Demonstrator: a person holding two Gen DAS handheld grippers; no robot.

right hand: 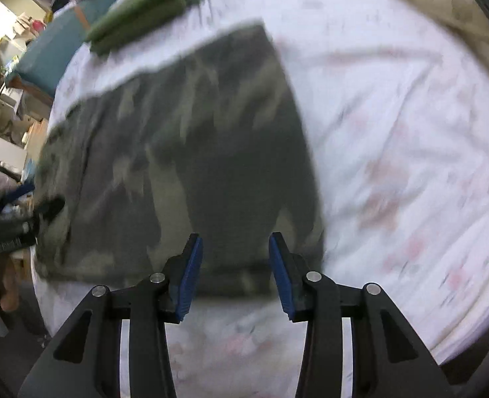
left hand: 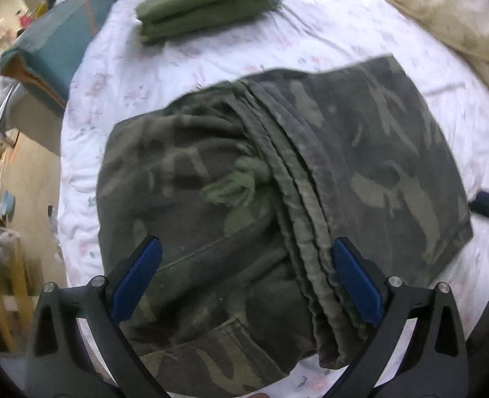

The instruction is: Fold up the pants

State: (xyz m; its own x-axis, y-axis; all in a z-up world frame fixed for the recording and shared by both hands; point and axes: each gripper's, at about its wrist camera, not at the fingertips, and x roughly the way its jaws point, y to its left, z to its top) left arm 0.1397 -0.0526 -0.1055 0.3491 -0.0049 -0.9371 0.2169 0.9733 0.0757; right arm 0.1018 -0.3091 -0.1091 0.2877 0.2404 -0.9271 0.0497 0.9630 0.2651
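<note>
Left wrist view: the left gripper (left hand: 244, 278) hangs wide open, gripping nothing, over the camouflage pants (left hand: 277, 182) folded mid-bed (left hand: 211, 59); green folded pants (left hand: 208, 0) lie near the far edge.

Right wrist view: the right gripper (right hand: 234, 275) is partly open, empty, above the pants' near hem.

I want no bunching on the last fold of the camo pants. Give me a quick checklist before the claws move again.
1. Left claw open, holding nothing: ok.
2. Right claw open, holding nothing: ok.
3. Camo pants lie on the bed sheet: ok.
4. Waistband end flat: not ok, wrinkled, drawstring knot on top.
5. Leg end flat: ok.
6. Folded green garment apart from the pants: ok.
</note>
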